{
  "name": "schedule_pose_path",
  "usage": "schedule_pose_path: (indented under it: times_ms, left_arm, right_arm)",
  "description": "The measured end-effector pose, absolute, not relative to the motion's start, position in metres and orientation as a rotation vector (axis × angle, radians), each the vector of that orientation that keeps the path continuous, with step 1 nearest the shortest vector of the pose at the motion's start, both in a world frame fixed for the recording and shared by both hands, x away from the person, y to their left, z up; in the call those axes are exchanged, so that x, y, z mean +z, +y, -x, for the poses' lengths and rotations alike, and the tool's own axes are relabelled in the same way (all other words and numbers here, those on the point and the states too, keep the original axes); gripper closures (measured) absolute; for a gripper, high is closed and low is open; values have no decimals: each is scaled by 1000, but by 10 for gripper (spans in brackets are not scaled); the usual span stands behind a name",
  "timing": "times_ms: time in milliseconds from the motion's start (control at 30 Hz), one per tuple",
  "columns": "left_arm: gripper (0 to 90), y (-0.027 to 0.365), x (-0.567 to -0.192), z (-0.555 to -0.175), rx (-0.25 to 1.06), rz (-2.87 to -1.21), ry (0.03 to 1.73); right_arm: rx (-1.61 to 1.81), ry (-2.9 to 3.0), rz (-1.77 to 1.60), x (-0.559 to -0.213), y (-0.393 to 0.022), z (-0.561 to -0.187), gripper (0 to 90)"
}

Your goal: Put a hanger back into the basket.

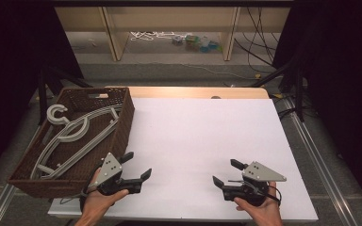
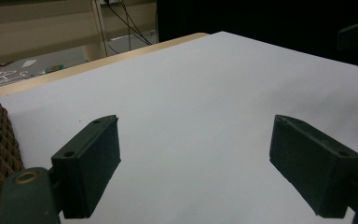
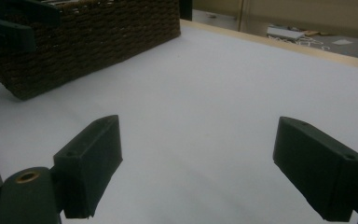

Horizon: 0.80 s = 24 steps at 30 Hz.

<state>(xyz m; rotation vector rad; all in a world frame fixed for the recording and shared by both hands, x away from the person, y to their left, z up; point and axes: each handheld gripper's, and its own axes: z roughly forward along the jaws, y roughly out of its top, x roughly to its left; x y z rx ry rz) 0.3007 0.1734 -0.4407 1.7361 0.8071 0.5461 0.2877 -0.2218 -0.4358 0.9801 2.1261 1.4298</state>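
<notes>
High view, item record. Left gripper (image 1: 139, 165): held low over the white tabletop (image 1: 202, 141) near its front left corner, just beside the near right corner of the wicker basket (image 1: 122, 123); jaws stood wide apart, nothing between them. Right gripper (image 1: 226, 172): held near the front edge, right of centre, well apart from the basket; jaws likewise wide apart and empty. Grey hangers (image 1: 73, 136): several, stacked lying flat inside the basket, hooks toward its far left corner, untouched.

Step in hand, as judged: fetching a hanger out of the basket. Done well, the left gripper would rise over the basket's near wall, come down on a single hanger's straight bar or shoulder, and close only on that one, since the stack looked tangled and a neighbour could lift with it.

Pose: both hands entered from the front edge, palms cupping the gripper bodies from below, grey plates uppermost. Left forearm angled toward the basket; both grippers angled toward the tabletop's centre.
</notes>
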Motion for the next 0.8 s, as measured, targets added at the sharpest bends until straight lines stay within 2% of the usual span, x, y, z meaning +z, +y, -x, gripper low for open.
schedule_pose_path:
  times_ms: [800]
  left_arm:
    - [161,172,-442,-301,531,-1733,796]
  right_arm:
    - [1433,2115,-961,-436,-221,-290,163]
